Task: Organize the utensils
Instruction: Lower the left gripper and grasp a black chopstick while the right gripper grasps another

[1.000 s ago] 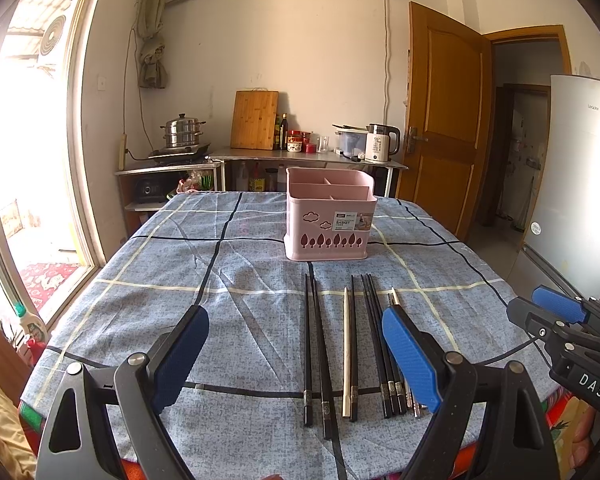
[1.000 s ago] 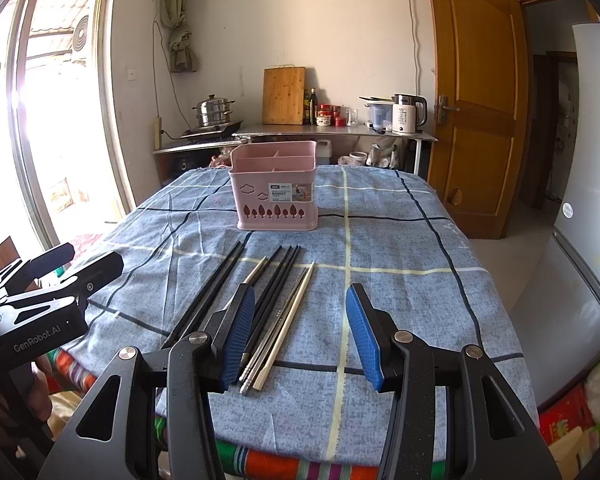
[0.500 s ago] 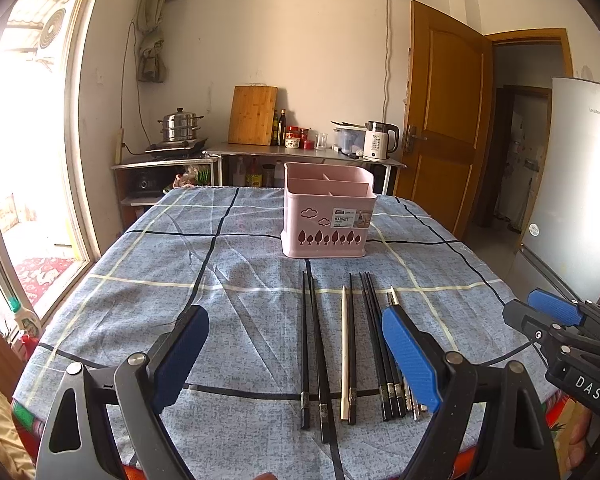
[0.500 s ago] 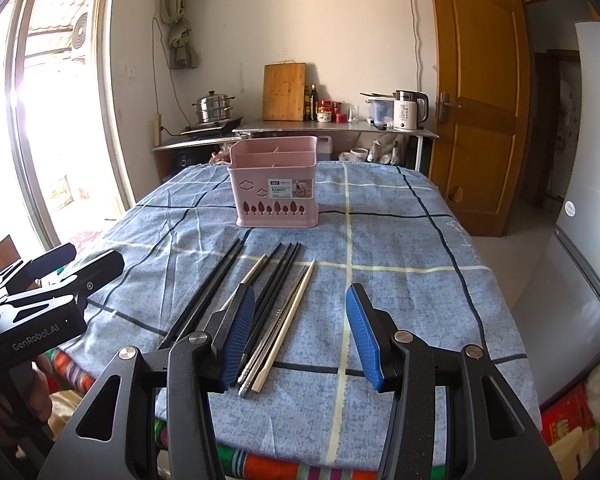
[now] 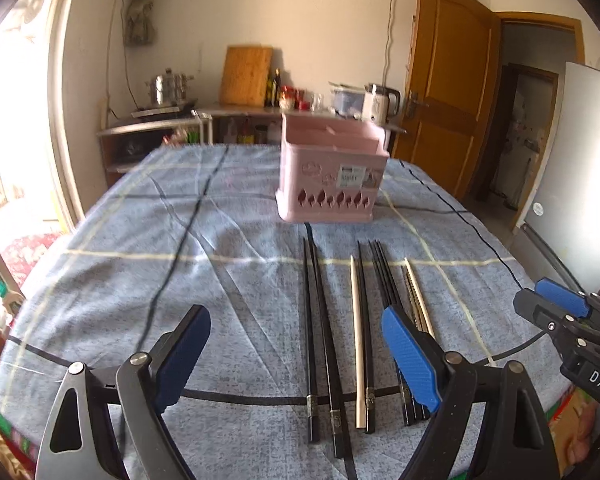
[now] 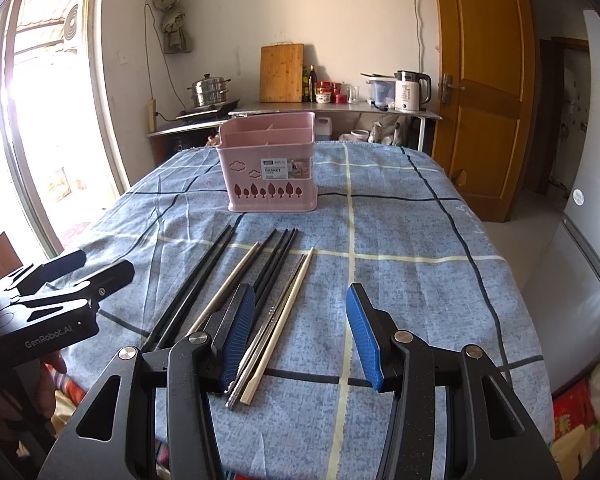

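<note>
Several chopsticks lie side by side on the blue checked tablecloth: black ones, a pale wooden one and metal and wooden ones. A pink divided utensil basket stands upright beyond them. My left gripper is open and empty, low over the near ends of the chopsticks. My right gripper is open and empty, just right of the chopsticks. Each gripper shows at the edge of the other's view: the right one, the left one.
The table is covered by the cloth, its near edge just under the grippers. Behind it a counter holds a kettle, jars, a cutting board and a steamer pot. A wooden door and a fridge stand at the right.
My left gripper has moved forward and tilted down, closer to the chopsticks and basket. The right gripper has barely moved. Both stay open.
</note>
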Action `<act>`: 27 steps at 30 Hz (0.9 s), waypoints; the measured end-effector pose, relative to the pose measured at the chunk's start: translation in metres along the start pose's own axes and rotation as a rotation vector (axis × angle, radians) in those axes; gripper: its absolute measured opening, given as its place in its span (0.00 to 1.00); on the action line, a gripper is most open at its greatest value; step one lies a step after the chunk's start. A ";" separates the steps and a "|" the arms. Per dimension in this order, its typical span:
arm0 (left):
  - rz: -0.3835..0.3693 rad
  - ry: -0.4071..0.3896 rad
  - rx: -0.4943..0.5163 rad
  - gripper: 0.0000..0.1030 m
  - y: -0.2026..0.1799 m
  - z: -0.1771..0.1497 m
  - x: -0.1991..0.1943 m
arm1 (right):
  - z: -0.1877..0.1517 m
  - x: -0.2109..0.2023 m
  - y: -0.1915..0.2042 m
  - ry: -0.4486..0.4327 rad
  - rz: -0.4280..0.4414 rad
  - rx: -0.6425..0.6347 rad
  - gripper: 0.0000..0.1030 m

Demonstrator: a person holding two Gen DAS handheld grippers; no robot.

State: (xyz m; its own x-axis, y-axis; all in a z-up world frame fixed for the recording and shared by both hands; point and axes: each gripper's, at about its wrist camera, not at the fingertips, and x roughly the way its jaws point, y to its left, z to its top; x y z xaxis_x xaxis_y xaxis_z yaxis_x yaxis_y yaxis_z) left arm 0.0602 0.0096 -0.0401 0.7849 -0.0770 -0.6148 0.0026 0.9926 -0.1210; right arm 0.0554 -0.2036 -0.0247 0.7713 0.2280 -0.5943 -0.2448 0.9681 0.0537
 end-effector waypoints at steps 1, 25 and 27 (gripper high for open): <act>0.000 0.020 -0.005 0.82 0.002 0.002 0.009 | 0.001 0.005 -0.001 0.012 0.003 0.004 0.47; -0.062 0.251 0.030 0.46 0.017 0.038 0.140 | 0.040 0.150 0.000 0.235 0.092 0.056 0.32; -0.066 0.255 0.036 0.46 0.016 0.039 0.145 | 0.042 0.159 0.000 0.253 0.089 0.055 0.27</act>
State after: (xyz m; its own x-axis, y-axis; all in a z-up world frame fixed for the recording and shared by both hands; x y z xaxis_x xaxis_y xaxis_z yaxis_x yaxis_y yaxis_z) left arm 0.1982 0.0181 -0.1006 0.6011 -0.1579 -0.7834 0.0737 0.9871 -0.1424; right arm 0.2029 -0.1627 -0.0852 0.5750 0.2861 -0.7665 -0.2677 0.9511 0.1543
